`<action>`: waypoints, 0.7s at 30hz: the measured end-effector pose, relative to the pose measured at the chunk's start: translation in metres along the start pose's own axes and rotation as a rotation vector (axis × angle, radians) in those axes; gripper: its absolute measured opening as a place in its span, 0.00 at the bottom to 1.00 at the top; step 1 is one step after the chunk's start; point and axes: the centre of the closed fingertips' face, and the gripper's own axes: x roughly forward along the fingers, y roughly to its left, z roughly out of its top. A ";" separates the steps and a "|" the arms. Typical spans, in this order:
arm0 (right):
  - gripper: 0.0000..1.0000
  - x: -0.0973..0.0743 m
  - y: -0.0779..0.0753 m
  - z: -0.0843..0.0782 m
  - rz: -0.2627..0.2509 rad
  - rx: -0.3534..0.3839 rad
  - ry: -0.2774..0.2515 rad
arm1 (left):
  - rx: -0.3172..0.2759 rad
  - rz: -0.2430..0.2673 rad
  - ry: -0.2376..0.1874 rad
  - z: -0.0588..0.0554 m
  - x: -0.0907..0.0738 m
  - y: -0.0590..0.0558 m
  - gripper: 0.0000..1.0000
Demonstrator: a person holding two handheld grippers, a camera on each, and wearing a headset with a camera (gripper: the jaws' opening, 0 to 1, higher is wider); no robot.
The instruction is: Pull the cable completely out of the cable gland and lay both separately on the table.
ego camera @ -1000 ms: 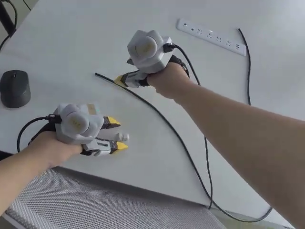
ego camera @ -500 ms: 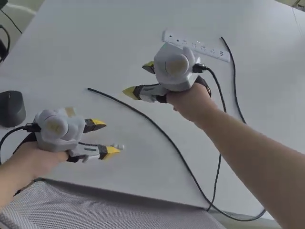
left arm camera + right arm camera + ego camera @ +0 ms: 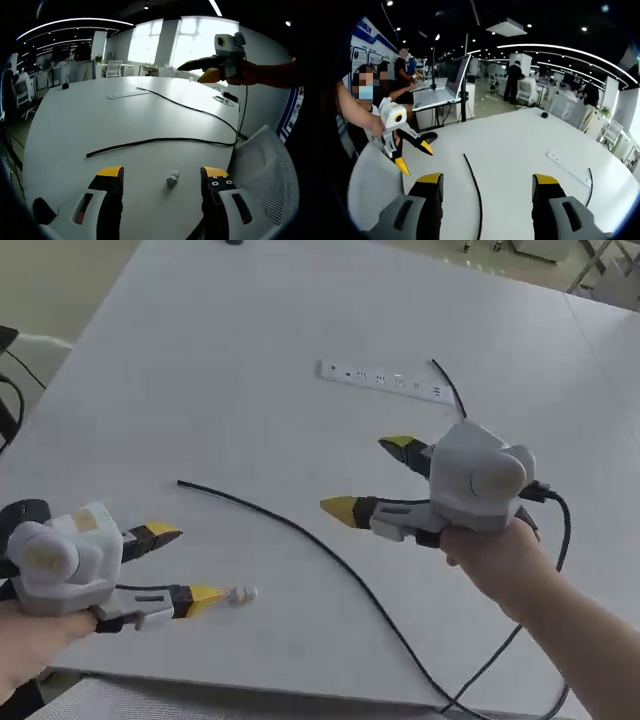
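Observation:
The black cable (image 3: 300,535) lies loose on the white table (image 3: 250,360), running from mid-left toward the near right edge. The small white cable gland (image 3: 241,593) lies apart from it near the front edge. My left gripper (image 3: 185,563) stands open at lower left, its lower tip just beside the gland. In the left gripper view the gland (image 3: 172,178) lies on the table between the open jaws of that gripper (image 3: 162,172), with the cable (image 3: 160,141) beyond. My right gripper (image 3: 367,476) hovers open above the cable. Below the open right gripper (image 3: 488,179) runs the cable (image 3: 472,180).
A white power strip (image 3: 380,378) lies at the back of the table with a second black cord (image 3: 447,390) beside it. A dark mouse (image 3: 22,512) sits at the left edge. A mesh chair (image 3: 265,170) stands at the table's front. People stand in the room behind.
My right gripper has opened, come off the cable's end and moved up and to the right. The cable stays flat on the table. The left gripper remains open by the gland.

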 end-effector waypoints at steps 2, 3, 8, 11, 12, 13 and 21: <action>0.74 -0.012 -0.001 -0.002 -0.013 0.033 -0.012 | -0.002 0.008 -0.003 0.001 -0.006 0.000 0.65; 0.74 -0.022 -0.003 -0.004 -0.034 0.049 -0.024 | -0.005 0.016 -0.003 0.001 -0.010 0.000 0.66; 0.79 -0.058 -0.002 -0.019 -0.080 0.113 -0.044 | -0.013 0.035 -0.003 0.000 -0.026 0.002 0.67; 0.80 -0.079 0.000 -0.033 -0.110 0.149 -0.039 | -0.050 0.053 -0.047 0.008 -0.037 0.005 0.69; 0.80 -0.085 -0.001 -0.037 -0.122 0.164 -0.043 | -0.055 0.057 -0.064 0.011 -0.039 0.006 0.70; 0.80 -0.091 0.001 -0.042 -0.131 0.182 -0.047 | -0.056 0.060 -0.063 0.012 -0.043 0.005 0.70; 0.96 -0.105 0.027 -0.083 -0.130 0.237 -0.028 | -0.037 0.088 -0.056 0.009 -0.058 0.003 0.74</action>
